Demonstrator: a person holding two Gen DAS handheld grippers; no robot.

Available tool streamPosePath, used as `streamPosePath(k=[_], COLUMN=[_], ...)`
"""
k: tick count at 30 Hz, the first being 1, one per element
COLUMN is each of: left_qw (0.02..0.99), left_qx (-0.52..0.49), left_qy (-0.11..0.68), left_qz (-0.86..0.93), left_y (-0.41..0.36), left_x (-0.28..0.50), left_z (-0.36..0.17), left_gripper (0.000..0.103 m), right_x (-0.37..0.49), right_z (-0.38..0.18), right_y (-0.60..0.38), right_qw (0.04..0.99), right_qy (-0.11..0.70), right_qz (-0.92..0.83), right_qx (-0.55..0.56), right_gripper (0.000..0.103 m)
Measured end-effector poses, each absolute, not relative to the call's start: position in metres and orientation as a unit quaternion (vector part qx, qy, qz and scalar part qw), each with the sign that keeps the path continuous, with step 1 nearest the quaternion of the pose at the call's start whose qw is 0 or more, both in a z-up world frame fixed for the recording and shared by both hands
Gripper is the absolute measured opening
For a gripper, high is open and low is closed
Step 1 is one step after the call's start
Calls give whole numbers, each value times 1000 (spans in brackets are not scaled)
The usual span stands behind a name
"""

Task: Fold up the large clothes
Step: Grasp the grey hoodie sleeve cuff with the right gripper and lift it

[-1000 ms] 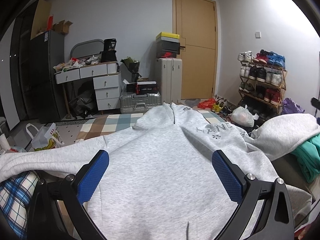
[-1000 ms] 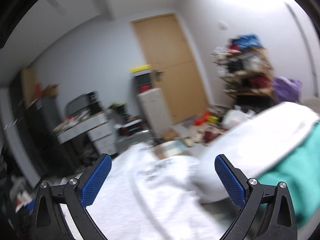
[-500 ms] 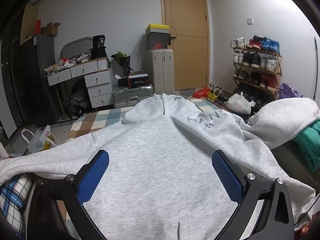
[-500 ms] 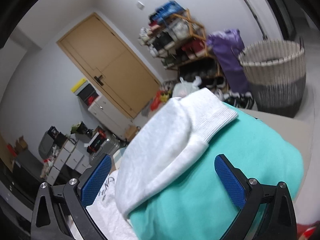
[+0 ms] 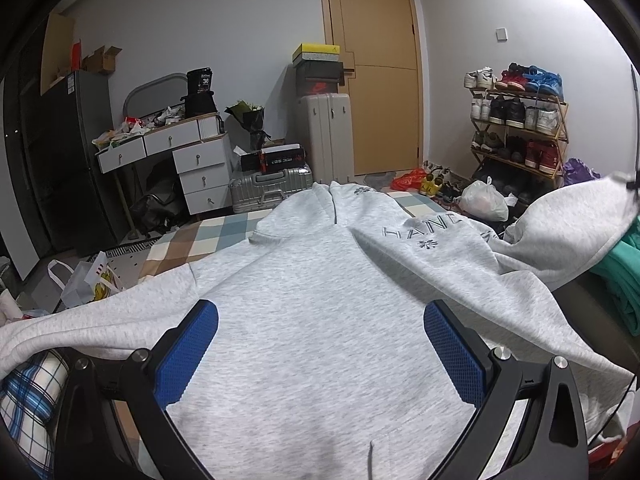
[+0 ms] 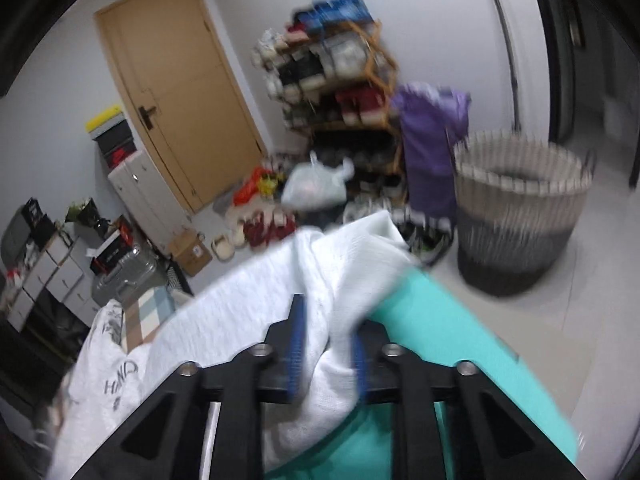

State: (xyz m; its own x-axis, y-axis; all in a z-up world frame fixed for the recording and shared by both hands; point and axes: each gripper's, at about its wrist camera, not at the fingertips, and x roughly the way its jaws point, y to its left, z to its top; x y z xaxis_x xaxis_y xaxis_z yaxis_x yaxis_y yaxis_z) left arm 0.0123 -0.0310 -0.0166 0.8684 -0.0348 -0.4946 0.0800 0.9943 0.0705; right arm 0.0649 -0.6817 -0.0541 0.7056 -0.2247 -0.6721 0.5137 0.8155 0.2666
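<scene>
A light grey hoodie (image 5: 312,264) with "HAND" lettering lies spread flat on the bed, hood at the far end. My left gripper (image 5: 320,320) hovers open over its lower body, with nothing between the blue pads. The hoodie's right sleeve (image 5: 568,220) lies across a teal garment (image 6: 460,340). My right gripper (image 6: 326,332) is closing on that sleeve's cuff end (image 6: 332,280). The white-grey fabric is bunched between its narrow jaws and both pads touch it. In the left wrist view the cuff is pulled up at the far right edge.
A checked blanket (image 5: 200,240) lies under the hoodie and a blue plaid cloth (image 5: 28,392) at the near left. A wicker basket (image 6: 516,216), a shoe rack (image 5: 516,128), a plastic bag (image 5: 480,200) and suitcases (image 5: 272,188) stand on the floor beyond the bed.
My right gripper swung right over the teal garment and its wide-open jaws came together on the sleeve's cuff, which now stands raised. The left gripper stayed over the hoodie.
</scene>
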Motion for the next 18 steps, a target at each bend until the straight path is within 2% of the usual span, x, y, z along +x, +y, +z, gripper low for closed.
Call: streamPosePath(k=[12, 18], left_qw=[968, 971], left_qx=[31, 24], left_qy=[249, 237], left_qz=[-11, 1], left_y=[-8, 4], left_x=[14, 9], left_z=[-15, -13], left_gripper=[101, 101], right_x=[111, 124], right_z=[31, 45], right_y=[-643, -652], right_qw=[920, 912], right_qy=[237, 227], right_qz=[-311, -339], right_qx=[35, 52], right_gripper=[15, 15])
